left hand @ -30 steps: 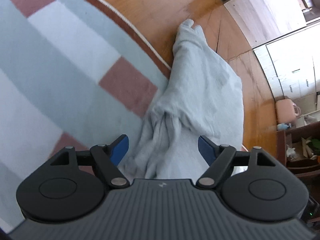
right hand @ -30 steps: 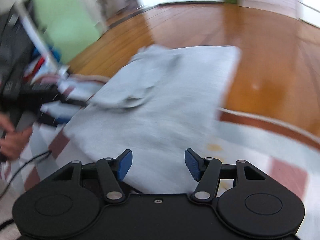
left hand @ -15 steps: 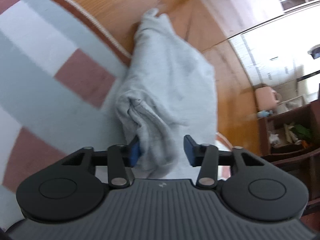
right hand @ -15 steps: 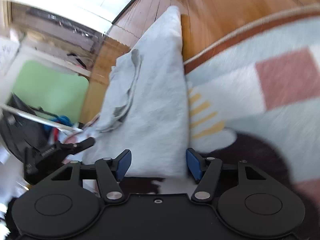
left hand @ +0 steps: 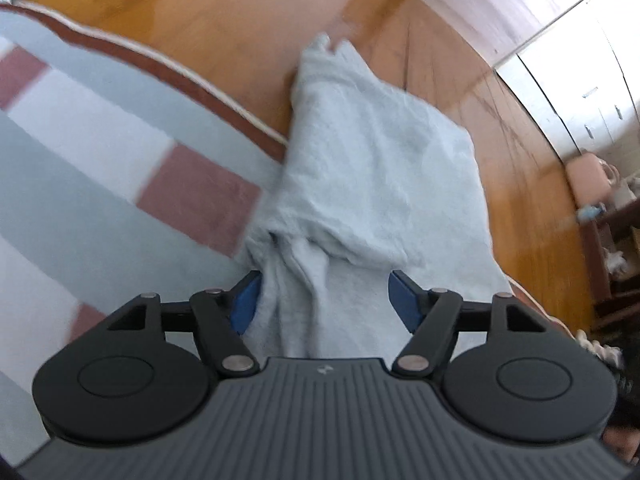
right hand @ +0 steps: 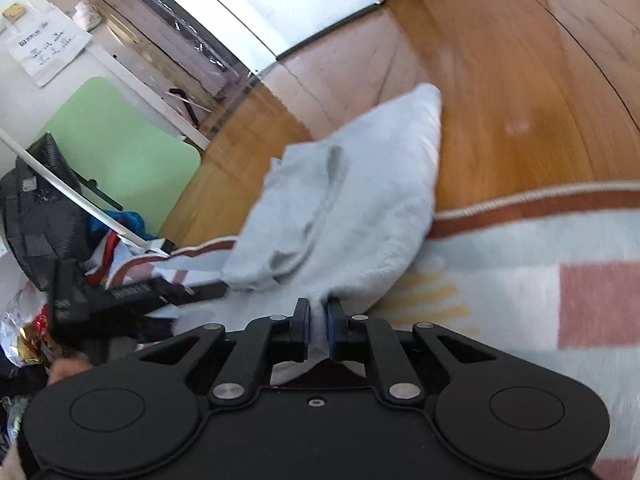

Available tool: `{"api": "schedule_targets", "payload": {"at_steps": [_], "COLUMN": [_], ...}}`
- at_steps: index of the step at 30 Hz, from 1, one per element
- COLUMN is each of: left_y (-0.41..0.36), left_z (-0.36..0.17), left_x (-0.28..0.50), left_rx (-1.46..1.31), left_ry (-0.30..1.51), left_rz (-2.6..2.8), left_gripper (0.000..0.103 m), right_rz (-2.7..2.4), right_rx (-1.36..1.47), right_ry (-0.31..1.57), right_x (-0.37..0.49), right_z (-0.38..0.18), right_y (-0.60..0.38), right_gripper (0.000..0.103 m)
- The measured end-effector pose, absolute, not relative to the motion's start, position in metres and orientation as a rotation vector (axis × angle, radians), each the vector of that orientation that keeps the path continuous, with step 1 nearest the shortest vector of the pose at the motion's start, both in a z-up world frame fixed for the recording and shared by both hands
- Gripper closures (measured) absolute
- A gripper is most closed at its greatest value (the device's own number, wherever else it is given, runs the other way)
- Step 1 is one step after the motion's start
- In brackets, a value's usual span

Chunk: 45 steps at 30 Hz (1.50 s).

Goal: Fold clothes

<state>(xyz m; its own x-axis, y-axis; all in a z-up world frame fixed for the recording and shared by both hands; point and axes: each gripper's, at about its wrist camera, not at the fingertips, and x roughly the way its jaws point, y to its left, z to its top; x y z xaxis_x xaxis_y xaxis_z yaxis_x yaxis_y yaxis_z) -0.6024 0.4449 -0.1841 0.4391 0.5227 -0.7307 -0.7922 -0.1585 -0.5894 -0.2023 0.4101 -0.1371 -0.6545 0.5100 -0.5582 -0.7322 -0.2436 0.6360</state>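
**Pinching the hem: right gripper closes on the grey garment**

Left wrist view: we see our left gripper [left hand: 325, 296] with its jaws apart, just reopened after narrowing half a second ago, straddling a bunched ridge of the pale grey garment [left hand: 376, 168] without pressing it. The soft, fleecy cloth lies half on the striped rug [left hand: 100, 152], half on the glossy wooden floor [left hand: 224, 32].

Right wrist view: our right gripper [right hand: 319, 322] has just snapped together on the garment's near edge, clamping 1 thin fold. We judge the next fold can begin.
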Motion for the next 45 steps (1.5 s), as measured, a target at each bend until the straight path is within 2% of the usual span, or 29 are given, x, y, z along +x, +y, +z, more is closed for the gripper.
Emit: {"api": "schedule_targets", "payload": {"at_steps": [1,4,6,7,8,10,14,18,23,26,31,33,39,45], "left_y": [0.443,0.439,0.435,0.436,0.436,0.438,0.439,0.436,0.419,0.397,0.338,0.332,0.358,0.427], "left_z": [-0.19,-0.207,-0.218,-0.217,-0.215,-0.207,-0.192,-0.179,-0.206,-0.198,-0.151,-0.143,-0.151,-0.159], "left_x": [-0.606,-0.618,-0.626,-0.627,-0.628,-0.624,-0.62,-0.619,-0.649,-0.658,-0.665,-0.668,-0.66,-0.648], "left_rx": [-1.344,-1.539,-1.633,-1.619,-1.601,-1.546,-1.473,-1.39,-1.633,-1.633,-1.57,-1.569,-1.573,-1.618], "left_ry": [0.223,0.061,-0.049,-0.047,-0.043,-0.022,-0.004,0.127,-0.044,-0.046,-0.096,-0.042,0.055,-0.051], "left_rz": [1.154,1.073,1.04,1.04,1.043,1.062,1.094,1.167,1.031,1.043,1.005,1.026,1.012,0.941], "left_gripper": [0.035,0.023,0.023,0.029,0.053,0.087,0.091,0.091,0.092,0.092,0.092,0.092,0.092,0.092], "right_rz": [1.976,1.992,2.007,2.014,2.021,2.031,2.048,2.102,2.069,2.035,2.031,2.048,1.906,1.906], "right_rx": [-0.296,-0.31,-0.322,-0.329,-0.335,-0.333,-0.319,-0.342,-0.348,-0.315,-0.312,-0.326,-0.251,-0.138], "right_ry": [1.185,1.163,1.144,1.134,1.124,1.105,1.078,1.052,1.078,1.195,1.379,1.441,1.641,1.528], "right_x": [-0.202,-0.205,-0.208,-0.21,-0.211,-0.211,-0.21,-0.21,-0.207,-0.198,-0.183,-0.176,-0.156,-0.148], "right_z": [-0.135,-0.128,-0.123,-0.121,-0.119,-0.114,-0.109,-0.099,-0.09,-0.095,-0.094,-0.091,-0.131,-0.114], "right_y": [0.415,0.428,0.433,0.435,0.438,0.438,0.432,0.415,0.382,0.356,0.309,0.289,0.292,0.34], "right_gripper": [0.091,0.091,0.091,0.091,0.091,0.091,0.091,0.092,0.092,0.092,0.092,0.092,0.092,0.092]}}
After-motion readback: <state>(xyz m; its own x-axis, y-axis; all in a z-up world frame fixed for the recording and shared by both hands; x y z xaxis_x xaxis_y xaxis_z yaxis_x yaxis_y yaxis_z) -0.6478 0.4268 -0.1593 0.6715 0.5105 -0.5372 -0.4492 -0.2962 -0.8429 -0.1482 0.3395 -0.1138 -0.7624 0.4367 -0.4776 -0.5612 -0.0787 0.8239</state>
